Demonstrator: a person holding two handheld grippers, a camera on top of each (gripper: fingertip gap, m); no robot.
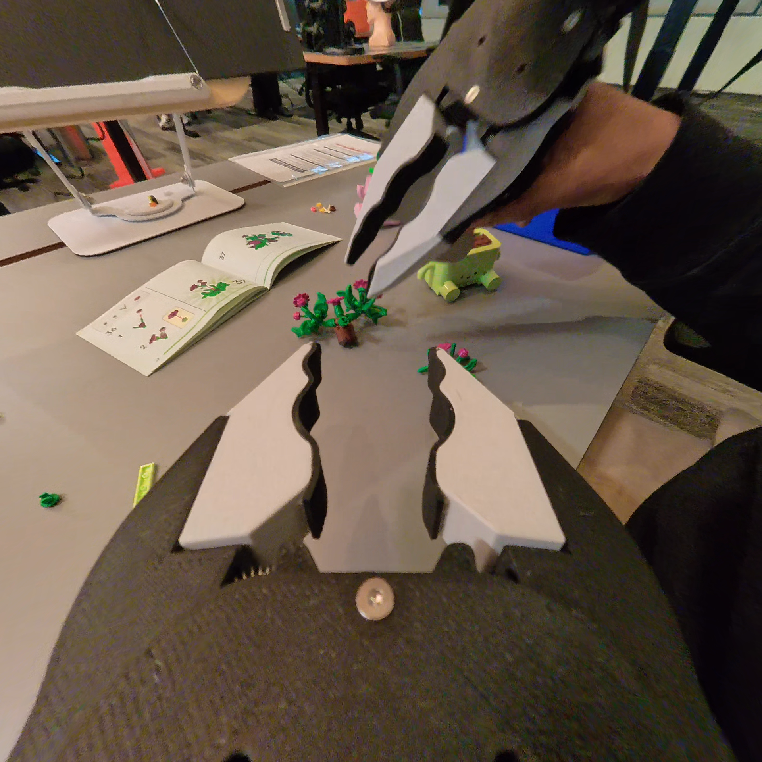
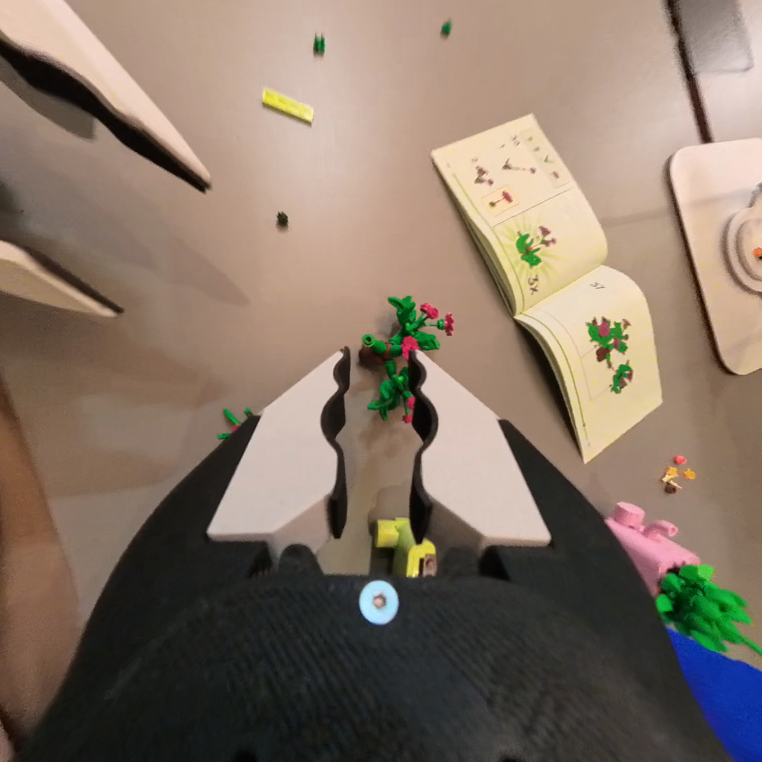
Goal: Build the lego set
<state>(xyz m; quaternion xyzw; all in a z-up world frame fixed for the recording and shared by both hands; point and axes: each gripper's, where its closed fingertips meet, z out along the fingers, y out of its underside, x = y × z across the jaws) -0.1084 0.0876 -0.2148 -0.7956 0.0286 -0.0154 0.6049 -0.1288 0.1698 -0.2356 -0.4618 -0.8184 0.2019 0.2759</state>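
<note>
both grippers gape empty: left gripper (image 1: pixel 373 350) hangs short of the flower sprig (image 1: pixel 336 311), right gripper (image 2: pixel 379 354) straddles it. next, likely, pinch its stem.

One open booklet (image 1: pixel 214 288); two tongs; perhaps three loose green bits (image 2: pixel 318 43) (blurred).

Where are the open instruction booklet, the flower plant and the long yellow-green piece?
instruction booklet (image 1: pixel 231 284), left wrist view, on its centre fold.
flower plant (image 2: pixel 406 330), right wrist view, on its green leaves.
yellow-green piece (image 2: pixel 287 105), right wrist view, on its middle.
</note>
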